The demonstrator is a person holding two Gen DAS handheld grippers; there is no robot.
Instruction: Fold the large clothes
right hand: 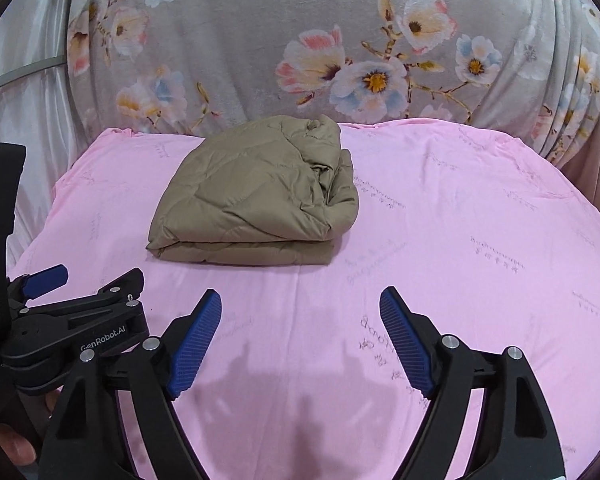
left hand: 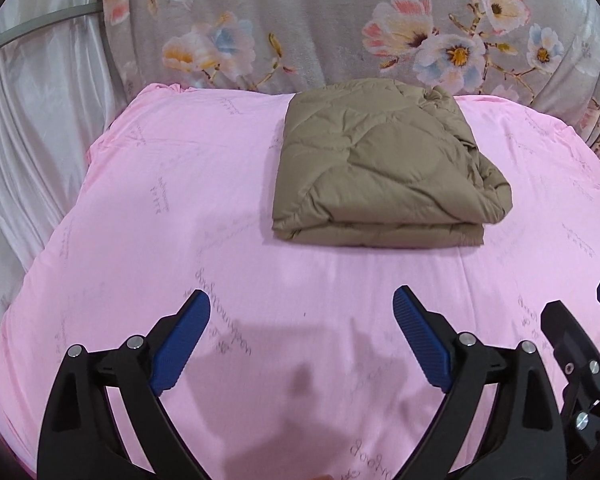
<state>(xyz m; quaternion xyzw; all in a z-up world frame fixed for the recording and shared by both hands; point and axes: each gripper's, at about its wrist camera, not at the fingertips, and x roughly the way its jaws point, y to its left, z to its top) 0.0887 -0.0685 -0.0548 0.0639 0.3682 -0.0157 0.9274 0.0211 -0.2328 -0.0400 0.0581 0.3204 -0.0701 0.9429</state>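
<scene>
A khaki quilted garment point(left hand: 380, 168) lies folded into a compact thick rectangle on the pink sheet point(left hand: 160, 220), toward the far side. It also shows in the right wrist view point(right hand: 256, 204), with its loose layers bunched at the right end. My left gripper point(left hand: 302, 300) is open and empty, held above the sheet short of the garment. My right gripper point(right hand: 300, 300) is open and empty, also short of it. The right gripper shows at the left wrist view's right edge point(left hand: 580, 320); the left gripper shows at the right wrist view's left edge point(right hand: 80, 292).
The pink sheet point(right hand: 460, 240) covers a raised flat surface with rounded edges. A grey floral fabric point(left hand: 340, 20) hangs behind it. White satin drapery point(left hand: 28, 128) hangs at the left. My hand point(right hand: 16, 448) holds the left gripper's handle.
</scene>
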